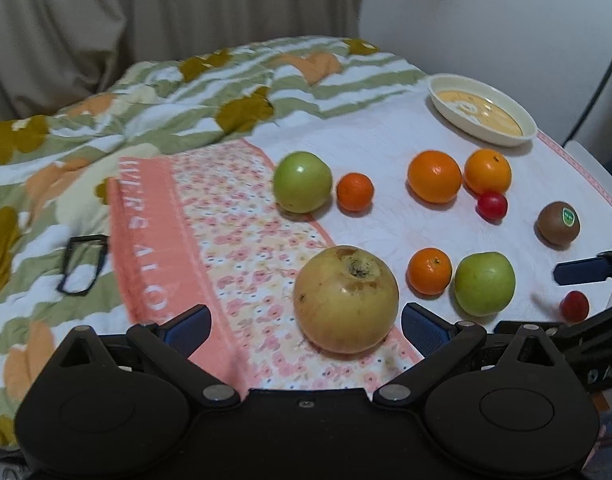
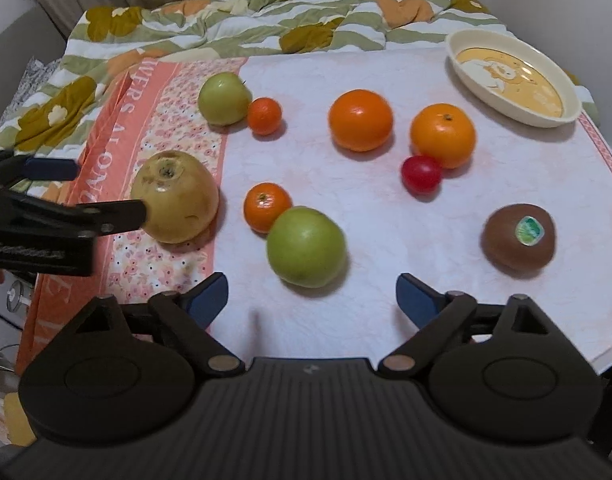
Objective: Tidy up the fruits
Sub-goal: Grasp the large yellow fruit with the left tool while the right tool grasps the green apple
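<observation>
The fruits lie loose on a pale cloth spread over the bed, none yet in the cream oval dish at the far right. The step in hand looks like a first pick, the left tool going for the biggest piece.

Largest is the yellow pomegranate-like fruit, near left on the flowered pink towel. The left tool is spread wide, holding nothing, its blue pads either side of this fruit; in the right wrist view one finger seems to reach the fruit's flank, but contact cannot be told for sure. To do this well, I judge it should centre the fruit between the pads, close below the widest part and lift straight, since a round, hard skin may slip out.

Next are two green apples, one near centre touching a small mandarin, one far left beside another small mandarin. Two oranges sit far centre, and a kiwi with a sticker lies near right.

Smallest are the cherry tomatoes: one against the right-hand orange, another at the near right edge in the left wrist view.

The right tool is also wide open and empty, poised over bare cloth just before the near apple, touching nothing.
</observation>
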The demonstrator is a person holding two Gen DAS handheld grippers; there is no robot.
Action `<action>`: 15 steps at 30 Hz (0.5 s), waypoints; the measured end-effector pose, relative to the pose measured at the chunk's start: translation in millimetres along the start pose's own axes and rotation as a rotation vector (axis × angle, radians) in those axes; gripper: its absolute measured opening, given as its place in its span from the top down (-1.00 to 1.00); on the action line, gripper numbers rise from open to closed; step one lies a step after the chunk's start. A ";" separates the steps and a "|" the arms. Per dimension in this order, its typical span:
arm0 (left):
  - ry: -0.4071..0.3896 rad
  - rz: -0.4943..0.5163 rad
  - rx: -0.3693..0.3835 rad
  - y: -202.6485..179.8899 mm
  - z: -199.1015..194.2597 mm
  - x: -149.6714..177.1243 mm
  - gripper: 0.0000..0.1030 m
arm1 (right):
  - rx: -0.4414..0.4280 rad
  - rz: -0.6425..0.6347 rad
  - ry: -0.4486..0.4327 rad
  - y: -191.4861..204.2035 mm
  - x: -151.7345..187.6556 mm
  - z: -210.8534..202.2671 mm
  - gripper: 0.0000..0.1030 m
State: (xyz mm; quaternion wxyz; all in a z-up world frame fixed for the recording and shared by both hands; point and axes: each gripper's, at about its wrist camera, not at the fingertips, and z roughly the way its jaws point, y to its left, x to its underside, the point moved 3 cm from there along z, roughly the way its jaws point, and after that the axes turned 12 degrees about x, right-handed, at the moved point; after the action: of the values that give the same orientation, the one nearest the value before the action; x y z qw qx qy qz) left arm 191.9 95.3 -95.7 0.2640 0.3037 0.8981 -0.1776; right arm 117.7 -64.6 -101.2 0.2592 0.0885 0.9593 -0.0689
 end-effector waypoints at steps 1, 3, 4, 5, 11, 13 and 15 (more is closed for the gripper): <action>0.009 0.004 0.011 0.3 5.3 -0.7 -0.96 | 0.009 -0.010 0.002 4.2 -0.8 3.2 -0.99; 0.025 0.017 0.026 0.9 16.0 -2.2 -0.96 | 0.023 -0.028 0.000 10.4 -2.3 9.3 -0.91; 0.032 0.023 0.035 0.7 20.7 -2.5 -0.95 | 0.028 -0.035 -0.001 12.5 -2.9 12.3 -0.88; 0.038 0.025 0.043 0.1 24.7 -3.6 -0.94 | 0.033 -0.041 -0.002 14.2 -3.9 15.5 -0.83; 0.072 0.032 0.078 1.2 44.3 -3.5 -0.81 | 0.050 -0.086 -0.014 23.2 -5.4 26.9 -0.62; 0.081 0.031 0.096 2.6 49.9 -3.9 -0.73 | 0.054 -0.087 -0.017 24.7 -6.7 29.3 -0.62; 0.085 0.030 0.121 3.1 53.2 -4.0 -0.60 | 0.061 -0.098 -0.019 27.0 -7.9 30.1 -0.61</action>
State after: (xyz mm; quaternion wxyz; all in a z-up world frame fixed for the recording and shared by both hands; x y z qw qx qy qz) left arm 216.2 70.4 -136.2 0.2095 0.3399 0.8914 -0.2142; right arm 144.5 -44.7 -125.3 0.2619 0.0486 0.9574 -0.1118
